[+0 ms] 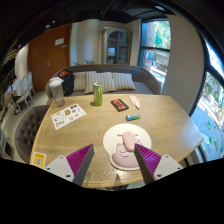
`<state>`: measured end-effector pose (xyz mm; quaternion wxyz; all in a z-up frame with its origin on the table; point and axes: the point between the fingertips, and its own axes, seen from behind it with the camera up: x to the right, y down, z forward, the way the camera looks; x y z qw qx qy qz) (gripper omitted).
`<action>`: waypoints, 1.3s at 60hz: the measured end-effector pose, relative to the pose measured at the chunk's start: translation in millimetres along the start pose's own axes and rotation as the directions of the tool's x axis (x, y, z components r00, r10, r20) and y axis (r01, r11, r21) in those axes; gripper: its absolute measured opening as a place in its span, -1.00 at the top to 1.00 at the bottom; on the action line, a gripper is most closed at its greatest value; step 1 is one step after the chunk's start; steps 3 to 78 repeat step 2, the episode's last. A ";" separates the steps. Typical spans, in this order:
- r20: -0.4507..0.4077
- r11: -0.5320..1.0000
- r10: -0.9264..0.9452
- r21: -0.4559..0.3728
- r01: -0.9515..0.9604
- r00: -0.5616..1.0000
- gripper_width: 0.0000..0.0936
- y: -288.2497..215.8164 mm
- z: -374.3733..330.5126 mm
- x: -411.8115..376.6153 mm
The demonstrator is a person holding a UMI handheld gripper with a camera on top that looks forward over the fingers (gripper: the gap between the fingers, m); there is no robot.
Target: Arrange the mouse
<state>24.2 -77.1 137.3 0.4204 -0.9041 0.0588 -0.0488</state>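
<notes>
Fingers (68,161) apart, mouse (125,146) between them on white plate (112,134).

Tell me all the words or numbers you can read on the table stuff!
No words can be read here.
Paper sheet: has print and pictures, too small to read.
Yellow card: has marks, too blurred to read.
Green can: no label readable.
Red box: nothing readable.
Mouse, on a round pad between the open gripper fingers: no logo visible.

The single camera rides on the gripper, looking forward and slightly down over the wooden table (150,118) toward distant windows (156,42).
</notes>
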 end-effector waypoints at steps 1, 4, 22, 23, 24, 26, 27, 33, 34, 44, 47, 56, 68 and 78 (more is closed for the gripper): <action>-0.003 1.000 0.010 0.001 -0.010 1.000 -0.82 0.6 -6.9 -4.6; -0.003 1.000 0.022 0.001 -0.022 1.000 -0.82 0.8 -11.7 -8.4; -0.003 1.000 0.022 0.001 -0.022 1.000 -0.82 0.8 -11.7 -8.4; -0.003 1.000 0.022 0.001 -0.022 1.000 -0.82 0.8 -11.7 -8.4; -0.003 1.000 0.022 0.001 -0.022 1.000 -0.82 0.8 -11.7 -8.4; -0.003 1.000 0.022 0.001 -0.022 1.000 -0.82 0.8 -11.7 -8.4; -0.003 1.000 0.022 0.001 -0.022 1.000 -0.82 0.8 -11.7 -8.4; -0.003 1.000 0.022 0.001 -0.022 1.000 -0.82 0.8 -11.7 -8.4; -0.003 1.000 0.022 0.001 -0.022 1.000 -0.82 0.8 -11.7 -8.4; -0.003 1.000 0.022 0.001 -0.022 1.000 -0.82 0.8 -11.7 -8.4; -0.003 1.000 0.022 0.001 -0.022 1.000 -0.82 0.8 -11.7 -8.4; -0.003 1.000 0.022 0.001 -0.022 1.000 -0.82 0.8 -11.7 -8.4; -0.003 1.000 0.022 0.001 -0.022 1.000 -0.82 0.8 -11.7 -8.4; -0.003 1.000 0.022 0.001 -0.022 1.000 -0.82 0.8 -11.7 -8.4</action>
